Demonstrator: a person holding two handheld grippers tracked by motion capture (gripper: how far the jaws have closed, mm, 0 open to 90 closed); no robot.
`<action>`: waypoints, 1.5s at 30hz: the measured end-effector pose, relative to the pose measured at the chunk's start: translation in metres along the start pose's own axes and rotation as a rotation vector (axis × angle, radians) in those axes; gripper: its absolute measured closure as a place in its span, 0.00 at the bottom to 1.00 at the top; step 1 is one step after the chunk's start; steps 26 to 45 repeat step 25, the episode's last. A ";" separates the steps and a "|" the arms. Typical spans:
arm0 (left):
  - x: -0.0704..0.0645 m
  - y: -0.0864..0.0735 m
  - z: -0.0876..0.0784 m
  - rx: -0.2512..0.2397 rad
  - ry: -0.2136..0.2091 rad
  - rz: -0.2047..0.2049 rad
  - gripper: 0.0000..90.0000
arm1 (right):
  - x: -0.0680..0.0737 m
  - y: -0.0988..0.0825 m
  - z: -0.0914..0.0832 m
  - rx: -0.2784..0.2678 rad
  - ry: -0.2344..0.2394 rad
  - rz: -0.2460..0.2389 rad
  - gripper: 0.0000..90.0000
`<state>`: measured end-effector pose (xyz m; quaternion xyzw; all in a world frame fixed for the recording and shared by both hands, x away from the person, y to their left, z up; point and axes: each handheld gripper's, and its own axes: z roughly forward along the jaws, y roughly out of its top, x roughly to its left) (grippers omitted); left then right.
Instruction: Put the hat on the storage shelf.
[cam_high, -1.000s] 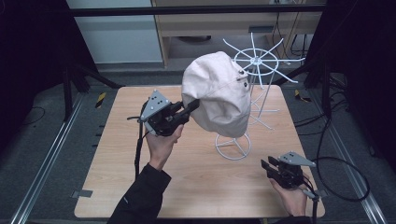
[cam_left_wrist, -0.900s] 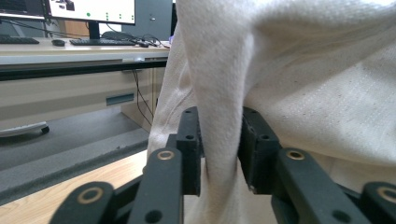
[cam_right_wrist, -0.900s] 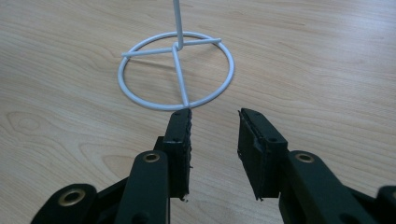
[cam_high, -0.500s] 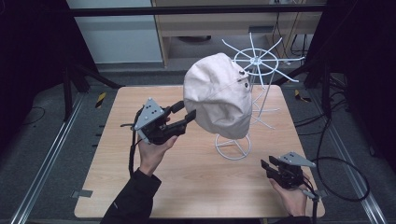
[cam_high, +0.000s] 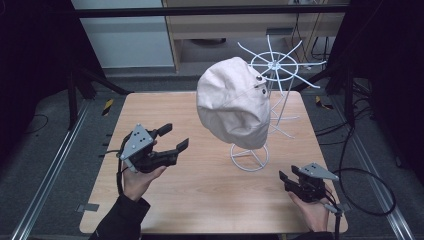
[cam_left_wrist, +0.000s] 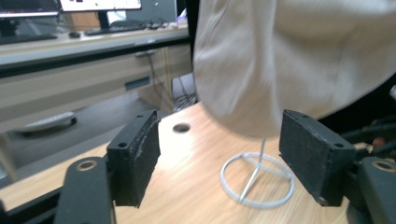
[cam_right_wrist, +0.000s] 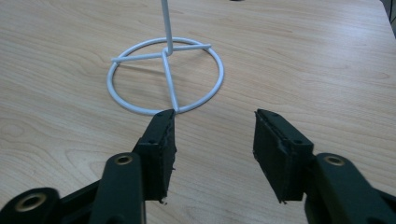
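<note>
A beige cap (cam_high: 235, 102) hangs on a white wire stand whose ring base (cam_high: 249, 157) rests on the wooden table (cam_high: 200, 200). My left gripper (cam_high: 176, 136) is left of the cap, apart from it and pointing toward it. Its jaws have just been opening and stand open with nothing between them. In the left gripper view the cap (cam_left_wrist: 289, 56) looms above the ring base (cam_left_wrist: 257, 179), beyond my left gripper (cam_left_wrist: 219, 163). My right gripper (cam_high: 288, 174) rests near the table's front right. Its jaws have just been opening, empty, and it (cam_right_wrist: 215, 149) faces the ring base (cam_right_wrist: 166, 77).
A second white wire stand (cam_high: 274, 65) with a bare spoked top stands behind the cap at the table's back right. Cables lie on the floor to the right of the table. A desk with drawers stands beyond the table's far edge.
My left gripper let go of the cap's edge, opened its jaws and drew back to the left and down. The cap stays on the stand. The right hand kept still.
</note>
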<state>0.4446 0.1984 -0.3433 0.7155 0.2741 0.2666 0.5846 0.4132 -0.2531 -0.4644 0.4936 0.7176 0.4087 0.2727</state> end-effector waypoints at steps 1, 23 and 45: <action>0.002 -0.004 -0.003 0.016 0.011 0.009 0.30 | 0.000 0.000 0.000 -0.001 -0.001 0.003 0.51; 0.049 -0.130 -0.047 0.330 0.230 -0.134 0.23 | -0.008 -0.007 0.004 -0.015 -0.027 0.021 0.27; 0.051 -0.132 -0.049 0.334 0.243 -0.139 0.22 | -0.008 -0.007 0.004 -0.014 -0.028 0.021 0.26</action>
